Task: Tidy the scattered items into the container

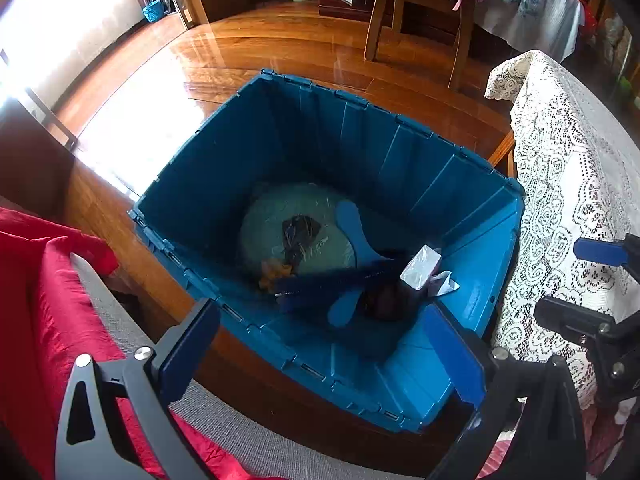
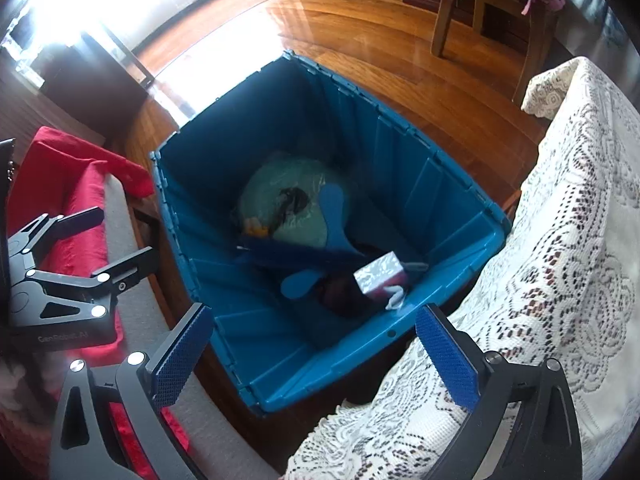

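Note:
A blue plastic bin stands open on the wooden floor. Inside lie a pale green round item in clear wrap, a blue brush with paddle-shaped ends, a small white and purple tissue box and a dark bundle. My left gripper is open and empty above the bin's near rim; it also shows at the left of the right wrist view. My right gripper is open and empty above the bin's near corner; its fingers show in the left wrist view.
A red cloth lies on a grey cushion left of the bin. A white lace cover drapes furniture on the right. A wooden chair stands beyond on the floor.

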A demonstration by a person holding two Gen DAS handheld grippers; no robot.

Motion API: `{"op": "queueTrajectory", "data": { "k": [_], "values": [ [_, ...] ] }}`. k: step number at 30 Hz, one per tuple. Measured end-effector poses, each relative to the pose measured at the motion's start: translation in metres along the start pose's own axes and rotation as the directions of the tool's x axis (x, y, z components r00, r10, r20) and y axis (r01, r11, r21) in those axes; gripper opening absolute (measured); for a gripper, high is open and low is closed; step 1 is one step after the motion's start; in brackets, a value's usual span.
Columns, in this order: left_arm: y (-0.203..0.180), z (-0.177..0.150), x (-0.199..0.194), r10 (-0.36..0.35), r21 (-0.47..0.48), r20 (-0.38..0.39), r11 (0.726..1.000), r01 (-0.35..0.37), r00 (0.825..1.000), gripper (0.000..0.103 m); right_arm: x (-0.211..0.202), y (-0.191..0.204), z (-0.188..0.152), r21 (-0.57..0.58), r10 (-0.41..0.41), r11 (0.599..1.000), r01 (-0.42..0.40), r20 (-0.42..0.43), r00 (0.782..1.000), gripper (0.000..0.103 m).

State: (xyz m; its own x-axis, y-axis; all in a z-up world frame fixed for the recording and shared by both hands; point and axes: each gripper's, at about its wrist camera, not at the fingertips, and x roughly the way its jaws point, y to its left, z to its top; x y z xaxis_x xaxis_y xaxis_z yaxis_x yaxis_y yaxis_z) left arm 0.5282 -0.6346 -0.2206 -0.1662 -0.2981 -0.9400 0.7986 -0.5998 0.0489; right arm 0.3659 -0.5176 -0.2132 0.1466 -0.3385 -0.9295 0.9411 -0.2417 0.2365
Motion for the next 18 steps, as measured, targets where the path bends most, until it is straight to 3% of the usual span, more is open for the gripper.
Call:
{"op": "queueTrajectory", "data": {
  "k": [18],
  "values": [
    [0.001, 0.001, 0.012, -0.028, 0.020, -0.032, 0.999, 0.029, 0.999, 0.103, 0.030, -0.002, -0.008, 0.010, -0.038, 0.999, 0.039, -0.091, 0.995, 0.103]
  ]
}}
